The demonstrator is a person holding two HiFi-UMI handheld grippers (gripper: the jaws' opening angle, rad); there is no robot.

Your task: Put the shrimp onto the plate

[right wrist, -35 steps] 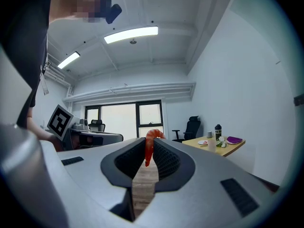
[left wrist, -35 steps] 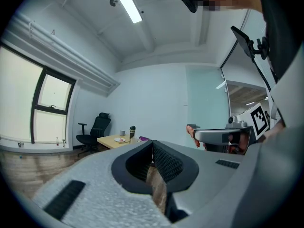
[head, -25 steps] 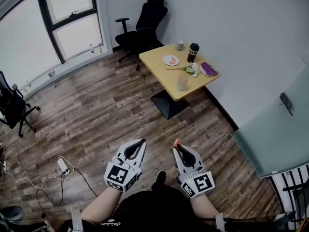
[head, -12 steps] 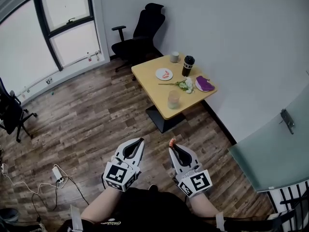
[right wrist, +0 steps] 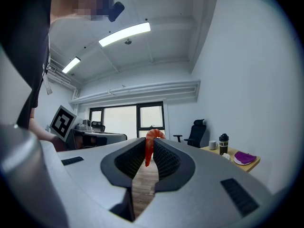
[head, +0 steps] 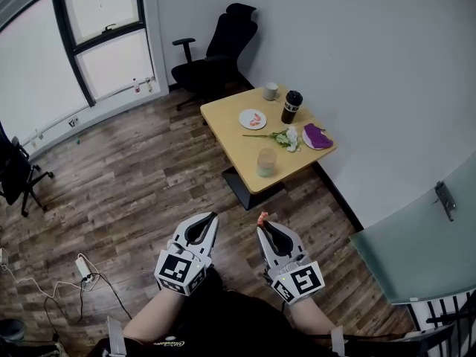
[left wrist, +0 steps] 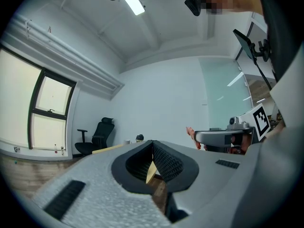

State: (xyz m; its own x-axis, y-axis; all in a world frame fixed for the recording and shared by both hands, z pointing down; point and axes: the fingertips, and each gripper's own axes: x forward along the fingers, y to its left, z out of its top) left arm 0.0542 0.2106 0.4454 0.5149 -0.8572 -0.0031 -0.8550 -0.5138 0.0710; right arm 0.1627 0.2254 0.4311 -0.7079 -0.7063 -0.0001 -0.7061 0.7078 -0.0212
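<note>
Head view, steeply downward: left gripper (head: 211, 216) and right gripper (head: 262, 226) side by side at 6 o'clock, both aimed toward 12. Right gripper view: fingers (right wrist: 165, 158) clamped on one orange shrimp (right wrist: 149, 145), its curled end proud of the tips. Left gripper view: fingers (left wrist: 167, 162) closed tip to tip, nothing between them. Worktop (head: 232, 134), square, pale wood, at 12 to 1 o'clock of the grippers, well apart from them; one corner points toward them, its 3 o'clock corner near the wall (head: 372, 73). White plate (head: 253, 119) sits near the worktop's 11 o'clock edge, orange pieces already on it. Glass (head: 265, 162) stands near the nearest corner. Black tumbler (head: 291, 107), mug (head: 271, 91), flower sprig (head: 280, 134) and purple item (head: 317, 136) occupy the wall side. Office chair (head: 216, 54) stands beyond the far corner at 11 o'clock. Wooden floor (head: 149, 177) lies bare between grippers and worktop. Power strip (head: 82, 265) with cables at 9 o'clock. Frosted panel (head: 416, 251) at 3 o'clock.
</note>
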